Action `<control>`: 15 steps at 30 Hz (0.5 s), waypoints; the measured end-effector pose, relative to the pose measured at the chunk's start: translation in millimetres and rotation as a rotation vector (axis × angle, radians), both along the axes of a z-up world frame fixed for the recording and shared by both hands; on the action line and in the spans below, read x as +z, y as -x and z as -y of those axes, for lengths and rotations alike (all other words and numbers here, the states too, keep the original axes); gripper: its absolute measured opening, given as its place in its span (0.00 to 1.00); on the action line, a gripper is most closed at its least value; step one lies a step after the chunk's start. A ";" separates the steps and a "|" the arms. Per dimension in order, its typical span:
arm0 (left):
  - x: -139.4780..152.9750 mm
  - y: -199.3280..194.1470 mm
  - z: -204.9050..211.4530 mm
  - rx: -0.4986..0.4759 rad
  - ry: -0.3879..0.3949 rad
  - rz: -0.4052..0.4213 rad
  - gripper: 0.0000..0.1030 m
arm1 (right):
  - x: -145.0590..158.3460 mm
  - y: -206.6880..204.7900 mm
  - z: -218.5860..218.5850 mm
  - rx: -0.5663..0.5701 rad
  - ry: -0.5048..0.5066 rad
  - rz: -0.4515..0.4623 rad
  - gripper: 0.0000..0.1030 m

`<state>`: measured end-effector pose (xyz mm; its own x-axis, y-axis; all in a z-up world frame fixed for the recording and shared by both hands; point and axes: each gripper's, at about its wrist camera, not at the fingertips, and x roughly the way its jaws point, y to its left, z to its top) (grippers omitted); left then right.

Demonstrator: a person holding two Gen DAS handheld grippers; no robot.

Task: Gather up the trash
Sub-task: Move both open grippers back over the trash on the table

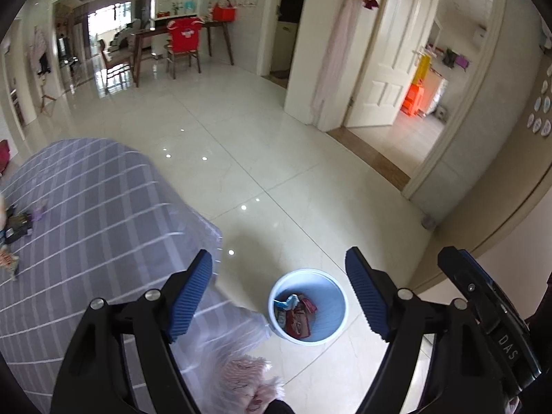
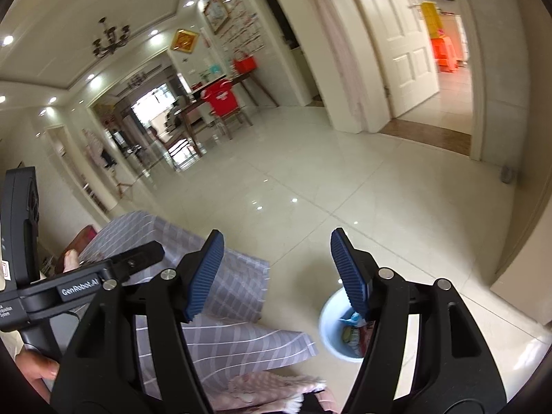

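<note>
Hovering: left gripper (image 1: 279, 283) is hanging over the floor with its blue pads spread wide and nothing between them.
Right gripper: right gripper (image 2: 277, 267) is also standing spread and empty, pointing down at a slant.
Bin: a pale blue bin (image 1: 308, 306) is sitting on the floor just below and between the left gripper's pads, holding wrappers (image 1: 297, 314); in the right view its rim (image 2: 327, 314) is showing behind the right-hand pad.
Table: a grey checked cloth (image 1: 86, 214) is lying to the left of both grippers, with more scraps (image 1: 15, 227) lying at its far left.
Beyond: a tiled floor (image 1: 241, 131) is stretching ahead to a chair (image 1: 183, 45).
</note>
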<state>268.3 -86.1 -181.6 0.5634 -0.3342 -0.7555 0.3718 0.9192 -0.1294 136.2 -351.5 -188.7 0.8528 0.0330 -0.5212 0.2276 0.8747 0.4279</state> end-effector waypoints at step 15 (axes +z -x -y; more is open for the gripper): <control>8.8 -21.9 -237.0 0.433 0.047 -0.001 0.81 | 17.7 -83.9 -172.7 0.363 0.018 -0.018 0.62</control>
<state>290.2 150.9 -172.8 0.6582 -0.1016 -0.7459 -0.0471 0.9834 -0.1754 220.1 -178.8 -171.0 0.7779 0.3226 -0.5393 -0.0914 0.9072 0.4107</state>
